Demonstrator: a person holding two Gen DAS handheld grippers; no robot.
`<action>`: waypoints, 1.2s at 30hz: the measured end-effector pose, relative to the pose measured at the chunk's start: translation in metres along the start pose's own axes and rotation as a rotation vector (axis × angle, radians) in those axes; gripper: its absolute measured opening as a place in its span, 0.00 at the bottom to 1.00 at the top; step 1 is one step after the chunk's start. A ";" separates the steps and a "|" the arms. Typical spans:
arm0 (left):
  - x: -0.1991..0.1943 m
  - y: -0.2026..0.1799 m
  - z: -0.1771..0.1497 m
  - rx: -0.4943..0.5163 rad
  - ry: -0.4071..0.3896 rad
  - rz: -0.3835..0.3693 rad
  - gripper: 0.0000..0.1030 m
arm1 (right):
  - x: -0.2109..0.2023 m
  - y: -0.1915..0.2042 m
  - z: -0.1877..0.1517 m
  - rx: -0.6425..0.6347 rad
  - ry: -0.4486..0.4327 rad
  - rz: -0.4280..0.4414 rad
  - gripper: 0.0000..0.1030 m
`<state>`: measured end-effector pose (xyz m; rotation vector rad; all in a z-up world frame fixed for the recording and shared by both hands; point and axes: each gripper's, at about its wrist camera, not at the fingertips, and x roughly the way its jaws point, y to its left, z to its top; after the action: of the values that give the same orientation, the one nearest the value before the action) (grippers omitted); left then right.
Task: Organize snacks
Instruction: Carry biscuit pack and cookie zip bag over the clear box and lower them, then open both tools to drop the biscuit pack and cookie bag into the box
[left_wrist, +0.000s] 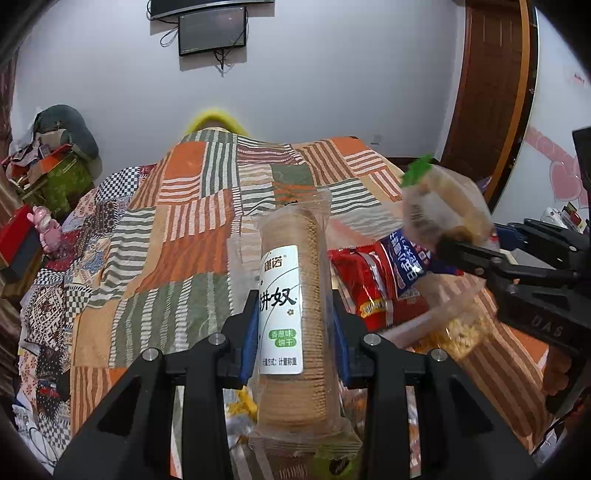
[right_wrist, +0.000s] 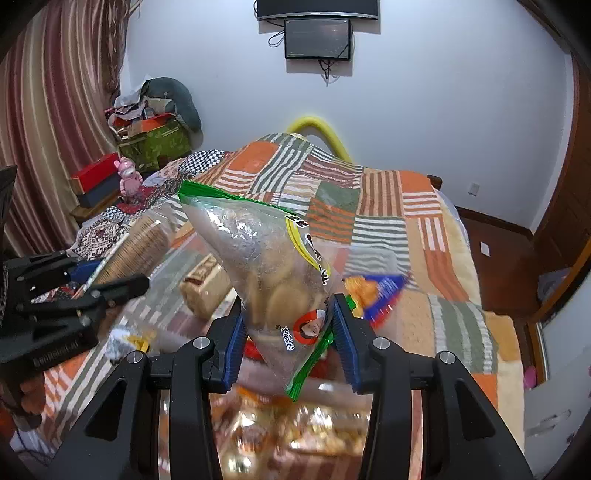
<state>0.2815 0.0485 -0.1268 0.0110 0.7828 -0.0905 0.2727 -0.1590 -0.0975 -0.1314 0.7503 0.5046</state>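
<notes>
My left gripper (left_wrist: 295, 332) is shut on a clear sleeve of round biscuits (left_wrist: 291, 295) with a white label, held lengthwise above the bed. My right gripper (right_wrist: 290, 332) is shut on a clear snack bag with green edges (right_wrist: 266, 266), lifted and tilted. That bag also shows blurred in the left wrist view (left_wrist: 443, 206), with the right gripper (left_wrist: 465, 254) at the right. In the right wrist view the left gripper (right_wrist: 110, 284) and its biscuit sleeve (right_wrist: 136, 243) are at the left. A clear plastic bin (left_wrist: 436, 317) with snack packs lies below both grippers.
A patchwork bedspread (left_wrist: 177, 229) covers the bed. Red and blue snack packs (left_wrist: 384, 280) lie near the bin; an orange and blue pack (right_wrist: 376, 291) lies beyond the right gripper. Boxes and a pink toy (right_wrist: 129, 177) stand at the left. A wooden door (left_wrist: 487, 92) is at the right.
</notes>
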 end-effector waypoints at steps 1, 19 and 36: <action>0.003 0.000 0.002 -0.001 0.002 -0.004 0.33 | 0.004 0.002 0.002 -0.004 0.001 0.000 0.39; 0.066 -0.005 0.023 -0.036 0.082 -0.068 0.33 | 0.056 -0.005 0.017 0.021 0.120 0.018 0.39; 0.062 -0.003 0.021 -0.045 0.094 -0.053 0.37 | 0.051 -0.007 0.017 -0.009 0.129 0.009 0.45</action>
<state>0.3391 0.0401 -0.1556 -0.0483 0.8787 -0.1235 0.3185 -0.1405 -0.1205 -0.1704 0.8748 0.5122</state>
